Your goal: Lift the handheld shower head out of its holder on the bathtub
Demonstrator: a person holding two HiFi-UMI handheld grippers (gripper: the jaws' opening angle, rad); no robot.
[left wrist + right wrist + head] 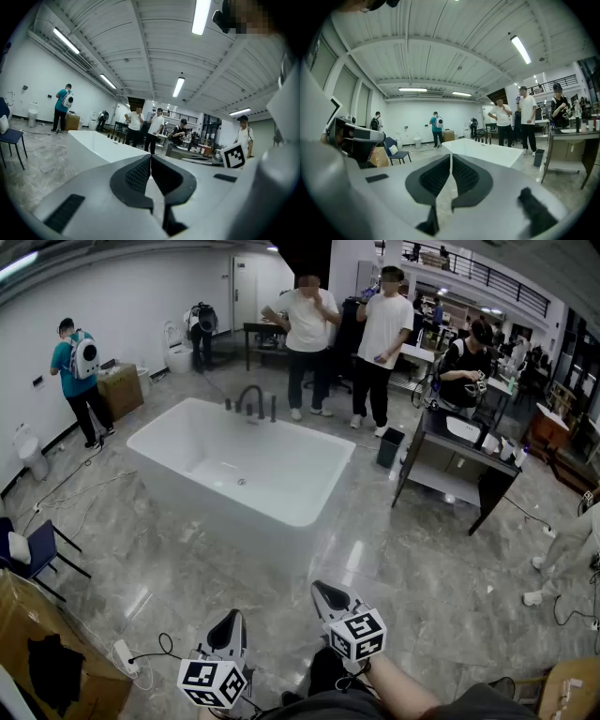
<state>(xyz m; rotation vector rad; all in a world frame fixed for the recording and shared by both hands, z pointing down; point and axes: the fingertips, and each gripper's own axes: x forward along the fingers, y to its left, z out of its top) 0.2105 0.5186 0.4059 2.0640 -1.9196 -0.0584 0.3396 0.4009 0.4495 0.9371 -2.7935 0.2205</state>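
The white freestanding bathtub (pixel 309 512) stands mid-floor, a few steps ahead of me. On its far rim are a dark arched faucet (pixel 250 397) and slim dark upright fittings (pixel 273 409); I cannot pick out the shower head among them at this distance. Low in the head view, my left gripper (pixel 232 618) and right gripper (pixel 322 590) are held well short of the tub. Each has its jaws shut with nothing between them. The left gripper (pixel 151 156) looks toward the tub (pixel 91 145), and the right gripper (pixel 450 156) looks toward the tub (pixel 487 151) and the fittings (pixel 485 139).
Two people (pixel 309 329) stand just beyond the tub, and others are at the far left and right. A black table (pixel 459 460) and a small bin (pixel 390 446) are to the right. A blue chair (pixel 37 549), a cardboard box (pixel 47 652) and a power strip with cable (pixel 127 657) lie at the left.
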